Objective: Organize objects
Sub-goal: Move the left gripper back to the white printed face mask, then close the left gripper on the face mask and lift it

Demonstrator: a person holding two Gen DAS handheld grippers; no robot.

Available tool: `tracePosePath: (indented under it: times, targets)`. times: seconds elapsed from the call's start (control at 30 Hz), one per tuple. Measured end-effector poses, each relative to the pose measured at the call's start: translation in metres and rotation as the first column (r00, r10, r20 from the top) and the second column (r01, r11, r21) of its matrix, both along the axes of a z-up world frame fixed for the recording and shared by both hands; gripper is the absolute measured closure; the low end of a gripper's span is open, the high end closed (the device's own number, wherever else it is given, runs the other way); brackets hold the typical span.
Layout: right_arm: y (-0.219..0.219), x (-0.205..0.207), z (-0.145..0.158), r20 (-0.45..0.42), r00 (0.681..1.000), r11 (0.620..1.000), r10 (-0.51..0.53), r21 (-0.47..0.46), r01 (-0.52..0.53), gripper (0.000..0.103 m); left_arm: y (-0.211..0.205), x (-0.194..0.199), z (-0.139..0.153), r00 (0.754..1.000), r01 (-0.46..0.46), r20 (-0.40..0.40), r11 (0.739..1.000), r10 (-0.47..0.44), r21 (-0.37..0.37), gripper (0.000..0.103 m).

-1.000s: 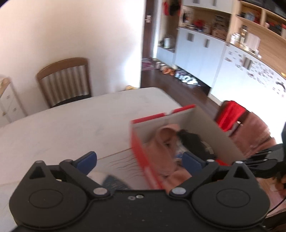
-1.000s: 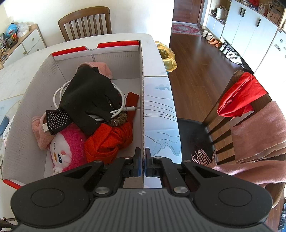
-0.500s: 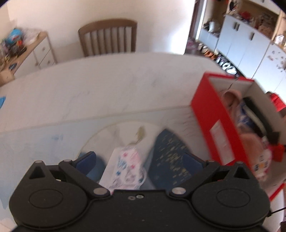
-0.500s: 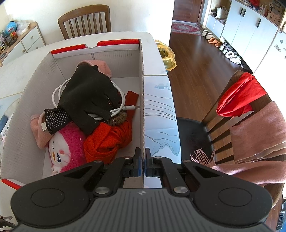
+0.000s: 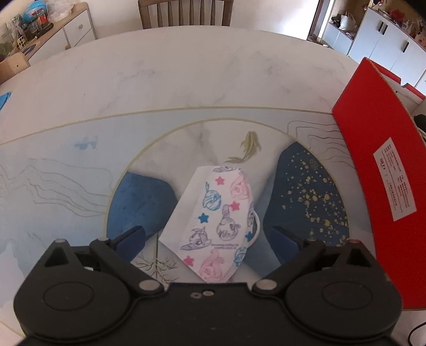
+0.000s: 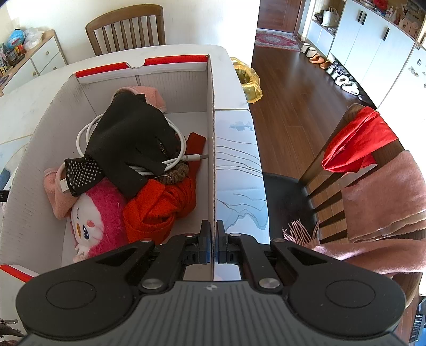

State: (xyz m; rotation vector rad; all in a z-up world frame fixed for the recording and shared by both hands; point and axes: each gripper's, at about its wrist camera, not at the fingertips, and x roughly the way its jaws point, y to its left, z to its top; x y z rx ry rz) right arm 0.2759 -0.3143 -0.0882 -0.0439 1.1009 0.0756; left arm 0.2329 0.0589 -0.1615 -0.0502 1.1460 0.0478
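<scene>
A white child's face mask (image 5: 218, 213) printed with cartoon ponies and stars lies flat on the painted table (image 5: 186, 79). My left gripper (image 5: 207, 234) hovers over it, open, one blue finger on each side of the mask and not touching it. The red cardboard box (image 5: 372, 149) stands just to the right. My right gripper (image 6: 212, 234) is shut on the box's right wall (image 6: 211, 133). In the box lie a black glove (image 6: 133, 138), a coiled white cable (image 6: 85, 133), a pink plush toy (image 6: 98, 213), red cloth (image 6: 159, 207) and pink cloth (image 6: 151, 95).
A wooden chair (image 5: 186, 13) stands at the table's far side, with a sideboard (image 5: 53, 32) to its left. Close on the right is a chair (image 6: 359, 149) draped with red and pink cloth. A yellow bag (image 6: 247, 82) sits on the wooden floor past the table's edge.
My left gripper has swung away from the box and dropped toward the table, so the mask now lies between its open fingers. The right gripper and the box have not moved.
</scene>
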Motion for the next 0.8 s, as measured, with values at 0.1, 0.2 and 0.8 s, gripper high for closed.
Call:
tracePosePath:
  times: [0.1, 0.2, 0.8]
  targets:
    - [0.0, 0.0, -0.001, -0.004, 1.0, 1.0, 0.0, -0.001, 0.0, 0.1, -0.001, -0.001, -0.001, 1.0, 0.009, 0.003, 1.0, -0.009, 0.011, 0.005]
    - [0.001, 0.0, -0.001, -0.005, 1.0, 1.0, -0.001, -0.002, 0.001, 0.1, -0.005, 0.0, -0.004, 1.0, 0.022, -0.004, 0.999, -0.022, 0.023, 0.01]
    - [0.001, 0.0, -0.001, -0.004, 1.0, 1.0, 0.0, -0.002, 0.0, 0.1, -0.016, 0.003, 0.003, 0.999, 0.035, 0.029, 0.999, -0.035, 0.017, 0.095]
